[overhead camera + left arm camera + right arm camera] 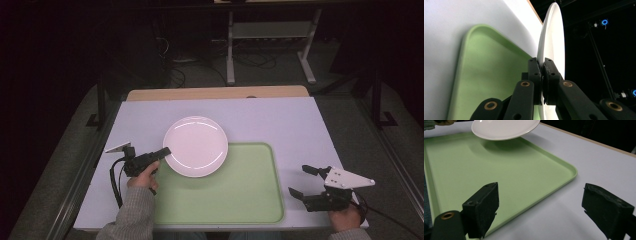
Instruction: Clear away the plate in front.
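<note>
- Nearest the high camera, at the left, a grey-sleeved forearm carries the left gripper (162,152), whose jaws are pressed together on the near-left rim of the white plate (195,146).
- Seen from the right gripper view, the plate (503,128) is lifted clear, tilted, with its shadow on the far corner of the green tray (486,172); part of it hangs over the tray and part over the white table (280,120).
- Risk, as I judge it: the pinch takes a thin bite at one edge only, seen plainly in the left gripper view (543,75), so the plate's weight levers on the pads and it could swivel or slip out.
- A drop from here would likely land on the tray's raised lip (240,145), where the plate could chip or skid onto the table.
- Tilting it further while carrying it would make a slip likelier.
- Farther right, the right gripper (305,182) rests with jaws spread wide and nothing between them, beside the tray's right edge, too far off to steady the plate.
- No brand, label or readable writing shows on the plate, tray, table or grippers.
</note>
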Tool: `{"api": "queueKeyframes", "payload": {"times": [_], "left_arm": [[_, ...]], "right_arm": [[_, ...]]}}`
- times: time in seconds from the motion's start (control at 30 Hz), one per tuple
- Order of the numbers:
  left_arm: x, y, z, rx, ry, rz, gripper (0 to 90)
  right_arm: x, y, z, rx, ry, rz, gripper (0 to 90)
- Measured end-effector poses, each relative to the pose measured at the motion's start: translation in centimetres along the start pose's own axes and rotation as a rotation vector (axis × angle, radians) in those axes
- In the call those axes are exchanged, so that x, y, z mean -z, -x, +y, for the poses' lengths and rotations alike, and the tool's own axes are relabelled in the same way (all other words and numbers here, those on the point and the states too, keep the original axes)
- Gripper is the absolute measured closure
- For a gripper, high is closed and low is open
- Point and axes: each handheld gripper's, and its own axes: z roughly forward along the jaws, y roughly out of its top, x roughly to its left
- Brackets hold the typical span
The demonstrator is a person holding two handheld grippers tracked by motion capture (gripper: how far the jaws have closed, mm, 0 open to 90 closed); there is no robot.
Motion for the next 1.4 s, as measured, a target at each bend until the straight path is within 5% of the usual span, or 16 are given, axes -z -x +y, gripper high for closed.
{"api": "queueKeyframes", "payload": {"times": [0.3, 1.03, 1.4], "left_arm": [[0.3, 0.7, -1.2, -0.048, -0.047, -0.009, 86.3], [0.5, 1.0, -4.2, -0.071, -0.113, -0.045, 86.3], [0.2, 1.1, -4.7, -0.085, -0.134, -0.026, 86.3]], "right_arm": [[0.0, 0.0, 0.0, 0.002, 0.003, 0.001, 13.4], [0.0, -0.1, 0.0, 0.003, 0.0, 0.0, 13.4], [0.0, -0.1, 0.0, 0.003, 0.001, 0.001, 13.4]]}}
